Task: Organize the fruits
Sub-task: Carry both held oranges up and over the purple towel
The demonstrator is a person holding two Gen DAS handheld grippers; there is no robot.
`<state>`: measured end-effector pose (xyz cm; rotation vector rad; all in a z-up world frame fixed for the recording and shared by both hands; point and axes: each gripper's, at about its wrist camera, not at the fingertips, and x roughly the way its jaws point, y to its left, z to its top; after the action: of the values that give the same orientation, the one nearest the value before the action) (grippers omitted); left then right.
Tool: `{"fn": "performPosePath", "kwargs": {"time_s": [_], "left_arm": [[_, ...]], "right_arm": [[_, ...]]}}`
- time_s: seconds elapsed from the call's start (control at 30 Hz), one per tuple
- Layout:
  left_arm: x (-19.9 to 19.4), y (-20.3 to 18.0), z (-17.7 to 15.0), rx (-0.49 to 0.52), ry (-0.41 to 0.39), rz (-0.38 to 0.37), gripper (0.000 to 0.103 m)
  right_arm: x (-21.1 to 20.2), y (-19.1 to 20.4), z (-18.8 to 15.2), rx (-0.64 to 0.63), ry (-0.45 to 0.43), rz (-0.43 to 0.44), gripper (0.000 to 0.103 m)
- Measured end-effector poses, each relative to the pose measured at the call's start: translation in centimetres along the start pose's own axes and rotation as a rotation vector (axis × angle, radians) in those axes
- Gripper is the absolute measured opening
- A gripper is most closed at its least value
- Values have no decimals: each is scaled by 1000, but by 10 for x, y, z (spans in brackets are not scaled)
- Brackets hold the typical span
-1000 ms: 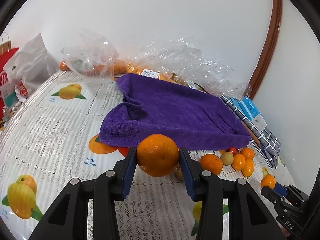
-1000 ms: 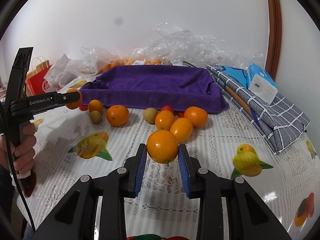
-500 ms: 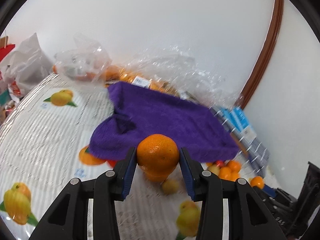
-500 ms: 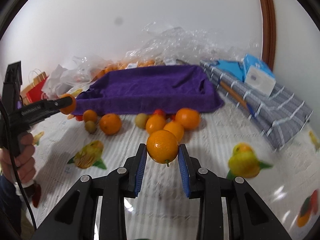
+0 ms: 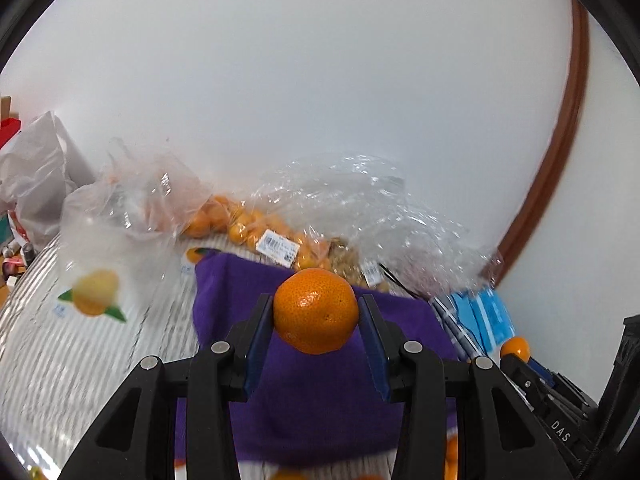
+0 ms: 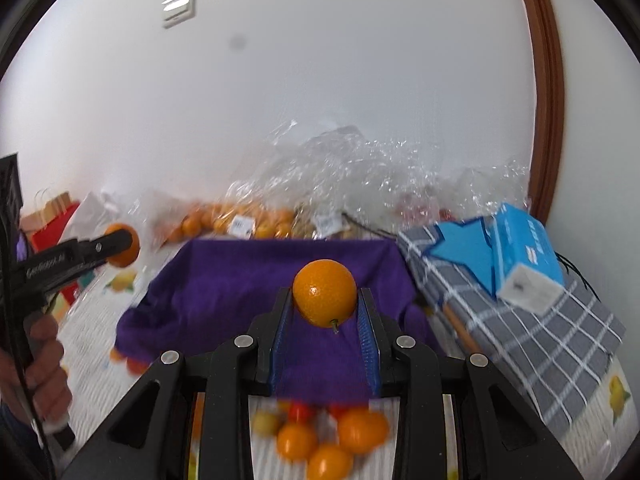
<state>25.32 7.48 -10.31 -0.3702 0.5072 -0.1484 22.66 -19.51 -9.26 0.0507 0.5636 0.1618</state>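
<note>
Now, your grips —
Left gripper (image 5: 316, 312): your fingers clamp a mandarin (image 5: 316, 311), raised over the purple towel (image 5: 320, 408).
Right gripper (image 6: 325, 300): yours pinches an orange (image 6: 324, 293), stem down, above that towel (image 6: 224, 292).
Loose fruit (image 6: 320, 436): clustered on the tablecloth (image 6: 92, 320) at the towel's near edge.

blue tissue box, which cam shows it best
The right wrist view: the blue tissue box sits whole and unblocked on the checked cloth. In the left wrist view it is only a blurred sliver at the right.
</note>
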Motion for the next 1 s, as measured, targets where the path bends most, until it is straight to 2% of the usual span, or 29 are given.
{"fn": "performPosePath", "kwargs": {"time_s": [0.13,0.27,0.4,0.63,1.0], "left_arm": [[26,0,3,3,-20,10,41],[44,10,-11,-3,17,22,41],[57,17,-15,-15,60,37,41],[70,14,-20,33,117,51,41],[82,11,-31,72,189,78,41]], "right_arm": [[27,-1,22,1,-13,-3,32],[49,-4,19,17,-20,-9,32],[72,-18,5,67,75,32,32],[91,-39,-7,126,142,7,32],[110,-29,-20,84,207,-12,32]]}}
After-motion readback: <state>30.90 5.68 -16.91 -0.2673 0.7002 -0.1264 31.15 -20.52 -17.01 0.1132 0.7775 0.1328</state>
